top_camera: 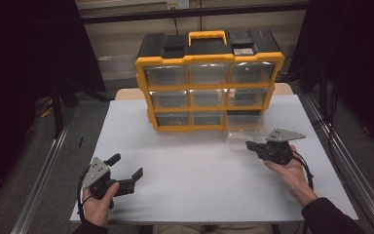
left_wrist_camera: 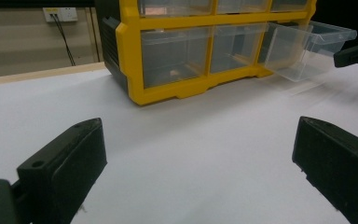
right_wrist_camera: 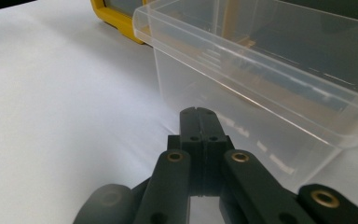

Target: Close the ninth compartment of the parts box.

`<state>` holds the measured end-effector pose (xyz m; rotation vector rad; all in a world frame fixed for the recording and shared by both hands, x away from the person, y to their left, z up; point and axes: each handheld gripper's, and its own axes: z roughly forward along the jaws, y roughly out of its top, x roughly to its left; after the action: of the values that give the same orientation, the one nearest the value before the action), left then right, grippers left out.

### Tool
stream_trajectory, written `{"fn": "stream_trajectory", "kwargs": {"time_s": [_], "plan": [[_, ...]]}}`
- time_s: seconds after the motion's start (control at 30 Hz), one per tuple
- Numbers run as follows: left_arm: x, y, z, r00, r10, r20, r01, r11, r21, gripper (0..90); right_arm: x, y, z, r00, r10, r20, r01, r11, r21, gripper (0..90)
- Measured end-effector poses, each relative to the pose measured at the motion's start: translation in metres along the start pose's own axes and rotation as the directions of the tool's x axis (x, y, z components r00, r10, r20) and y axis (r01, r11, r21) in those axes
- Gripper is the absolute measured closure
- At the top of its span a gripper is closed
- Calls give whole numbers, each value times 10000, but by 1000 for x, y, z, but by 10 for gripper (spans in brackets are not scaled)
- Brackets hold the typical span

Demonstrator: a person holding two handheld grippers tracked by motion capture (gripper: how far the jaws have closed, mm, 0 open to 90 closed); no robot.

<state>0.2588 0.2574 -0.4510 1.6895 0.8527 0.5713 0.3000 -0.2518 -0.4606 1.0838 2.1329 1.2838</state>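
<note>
Right now the thing that matters is the clear drawer (top_camera: 244, 127) at the bottom right of the yellow organizer (top_camera: 209, 87), which stands at the far middle of the white surface (top_camera: 199, 170). That drawer is slid partway out toward the person, its open top showing, while the other drawers sit flush in their slots. It looks empty, though the clear plastic makes that hard to confirm.

The right gripper (top_camera: 254, 145) is the nearer of the two by a wide margin. In the high view it lies just in front of the drawer's pulled-out face, pointing left and a little away from the person. In the right gripper view its jaws are pressed together with nothing between them, and the tip (right_wrist_camera: 198, 116) is up against or just short of the drawer's front wall (right_wrist_camera: 242, 116); I cannot tell whether it actually touches. The drawer's travel axis runs from the organizer toward the person, so a push from this gripper along that line would likely send it home, and a pull would need the jaws to part and hook the rim first.

The left gripper (top_camera: 126, 171) rests well apart, low on the left of the surface, jaws spread wide and empty. In the left gripper view the organizer (left_wrist_camera: 177, 56) lies ahead, with the drawer (left_wrist_camera: 307, 46) off to the upper right, the right gripper's dark tip (left_wrist_camera: 354, 53) beside it
</note>
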Motion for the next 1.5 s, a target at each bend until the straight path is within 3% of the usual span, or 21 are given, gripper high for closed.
{"fn": "stream_trajectory", "kwargs": {"time_s": [0.3, 1.13, 1.5], "plan": [[0, 0, 0, 10000, 27, 2, -27, 10000, 15, 26, -3, 2, 8, 9995, -119, 294, 123, 9998, -151, 900], [-1, 0, -1, 10000, -41, -43, 41, 10000, -52, 26, -6, 6, 15, 9989, -106, 459, 122, 9993, -347, 900], [-2, 1, 0, 9997, 249, 16, -249, 9997, 49, 26, -8, 7, 17, 9984, -39, 556, 61, 9992, -395, 900]]}}
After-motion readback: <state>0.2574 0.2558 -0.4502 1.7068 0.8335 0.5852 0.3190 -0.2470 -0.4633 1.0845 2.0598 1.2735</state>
